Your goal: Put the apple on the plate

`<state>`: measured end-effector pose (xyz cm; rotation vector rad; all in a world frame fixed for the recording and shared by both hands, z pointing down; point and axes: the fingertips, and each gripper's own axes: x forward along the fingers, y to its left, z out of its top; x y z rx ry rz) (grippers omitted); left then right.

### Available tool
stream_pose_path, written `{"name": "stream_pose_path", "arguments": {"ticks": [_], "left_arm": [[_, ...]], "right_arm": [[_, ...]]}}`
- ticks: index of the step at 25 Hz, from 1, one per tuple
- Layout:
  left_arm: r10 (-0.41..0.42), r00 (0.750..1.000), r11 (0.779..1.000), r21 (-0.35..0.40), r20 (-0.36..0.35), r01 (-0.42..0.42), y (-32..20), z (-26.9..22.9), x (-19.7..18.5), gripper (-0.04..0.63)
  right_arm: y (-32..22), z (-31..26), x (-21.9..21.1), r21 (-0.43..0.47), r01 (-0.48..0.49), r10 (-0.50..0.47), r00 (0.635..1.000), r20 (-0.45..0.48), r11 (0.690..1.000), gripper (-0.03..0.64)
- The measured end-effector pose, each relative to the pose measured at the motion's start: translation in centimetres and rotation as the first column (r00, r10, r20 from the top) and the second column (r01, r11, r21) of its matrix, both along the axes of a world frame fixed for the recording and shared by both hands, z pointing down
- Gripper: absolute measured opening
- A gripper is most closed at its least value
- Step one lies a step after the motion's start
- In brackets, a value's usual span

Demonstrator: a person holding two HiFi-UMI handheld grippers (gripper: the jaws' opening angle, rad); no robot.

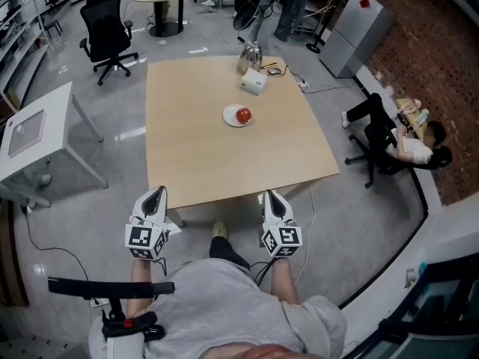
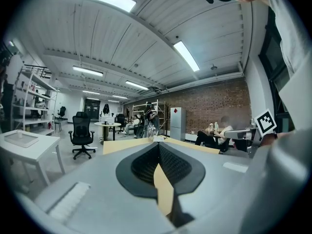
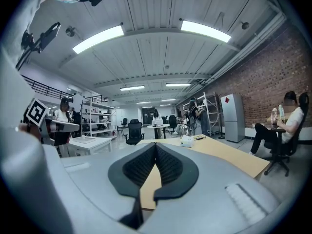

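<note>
On wooden table (image 1: 224, 163), round apple (image 1: 243, 115), white plate (image 1: 229, 116)

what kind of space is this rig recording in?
Likely an open-plan lab or office workshop: rolling office chairs, metal shelving racks and a bare brick wall around scattered work tables.

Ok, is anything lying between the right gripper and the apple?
No. The head view shows only bare table between the right gripper at the near edge and the apple, which sits on the plate.
</note>
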<state>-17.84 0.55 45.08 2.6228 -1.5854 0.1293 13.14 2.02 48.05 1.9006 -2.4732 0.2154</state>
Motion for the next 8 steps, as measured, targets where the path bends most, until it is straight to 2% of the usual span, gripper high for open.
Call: {"name": "stream_pose_path", "arguments": {"ticks": [8], "left_arm": [[0.000, 1.000, 1.000, -0.006, -0.001, 0.000, -0.07, 0.19, 0.00, 0.020]], "right_arm": [[-0.13, -0.03, 0.11, -0.003, -0.002, 0.002, 1.000, 0.007, 1.000, 0.006]]}}
